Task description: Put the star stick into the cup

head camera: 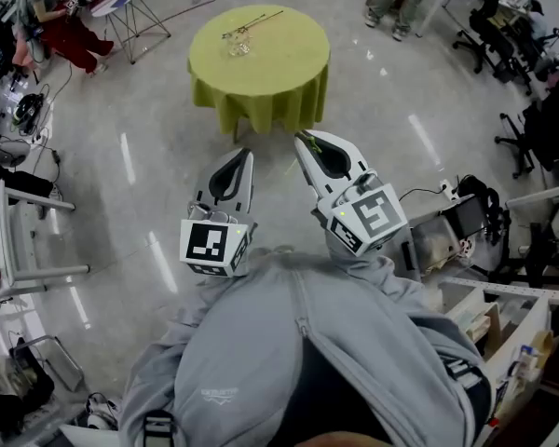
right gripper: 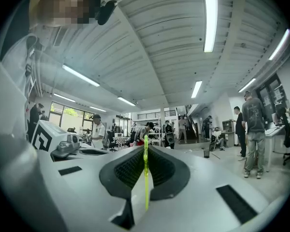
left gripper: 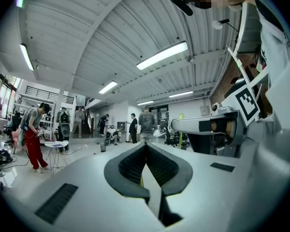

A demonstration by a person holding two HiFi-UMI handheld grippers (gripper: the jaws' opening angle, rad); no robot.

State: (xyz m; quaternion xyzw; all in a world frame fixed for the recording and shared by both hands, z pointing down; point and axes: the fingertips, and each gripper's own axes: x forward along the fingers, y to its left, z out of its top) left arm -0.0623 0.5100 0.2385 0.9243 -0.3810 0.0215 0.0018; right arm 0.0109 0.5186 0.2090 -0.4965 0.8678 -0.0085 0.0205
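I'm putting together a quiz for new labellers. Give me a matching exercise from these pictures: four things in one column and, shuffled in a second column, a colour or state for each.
Things:
1. tablecloth
2. star stick
3. cup
4. left gripper

Colours or states:
A. jaws together
B. clear, standing near the star stick
C. yellow-green
D. lying flat on the tablecloth, outside the cup

Pairs: 1-C; 2-D; 3-B; 4-A
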